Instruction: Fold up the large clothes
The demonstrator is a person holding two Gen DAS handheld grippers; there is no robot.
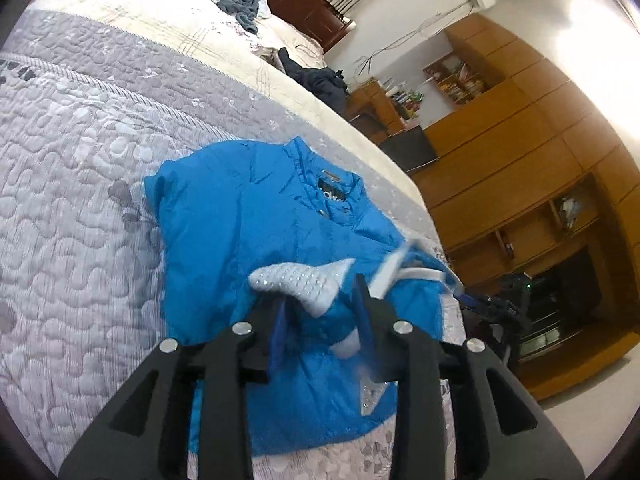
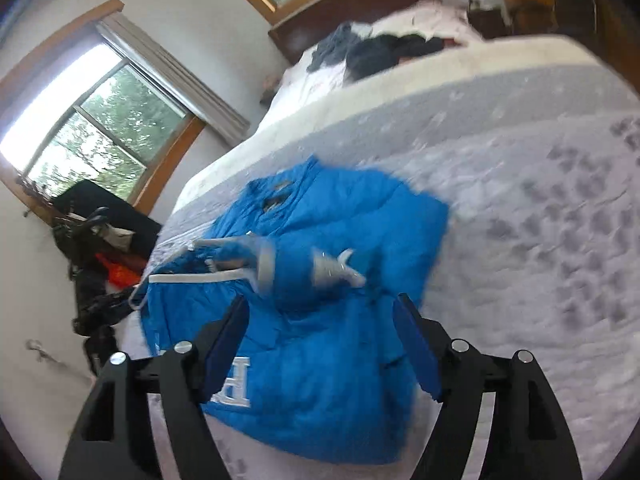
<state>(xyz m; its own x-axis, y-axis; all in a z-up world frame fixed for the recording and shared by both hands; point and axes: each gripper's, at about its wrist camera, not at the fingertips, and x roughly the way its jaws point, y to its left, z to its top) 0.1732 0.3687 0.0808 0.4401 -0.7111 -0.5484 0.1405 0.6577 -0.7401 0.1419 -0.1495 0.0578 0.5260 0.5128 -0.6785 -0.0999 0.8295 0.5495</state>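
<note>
quilted grey bedding (image 1: 80, 208) covers the bed we work over, giving us a broad flat place to lay a big garment out. nearest us, our left gripper (image 1: 320, 316) hangs over the lower half of the blue jacket (image 1: 240, 216), its blue-padded jaws parted with a narrow gap and nothing pinched between them. our right gripper (image 2: 320, 332) hovers over the same jacket with jaws spread wide, empty too, above the white lettering (image 2: 236, 390) at 7 o'clock near the hem. both seem to sit free so the cloth can settle.

the jacket lies on the quilt with a sleeve, its silver-studded cuff (image 1: 296, 284) showing, drawn across the chest, so we judge the sleeves are being folded inward first. its white-trimmed edge (image 2: 188, 278) reaches toward the bed's side at 9 o'clock. farther off, at 12 o'clock, the collar (image 1: 332, 192) points up the bed, and beyond it dark clothes (image 2: 380, 54) lie heaped near the wooden headboard (image 1: 304, 4).
</note>
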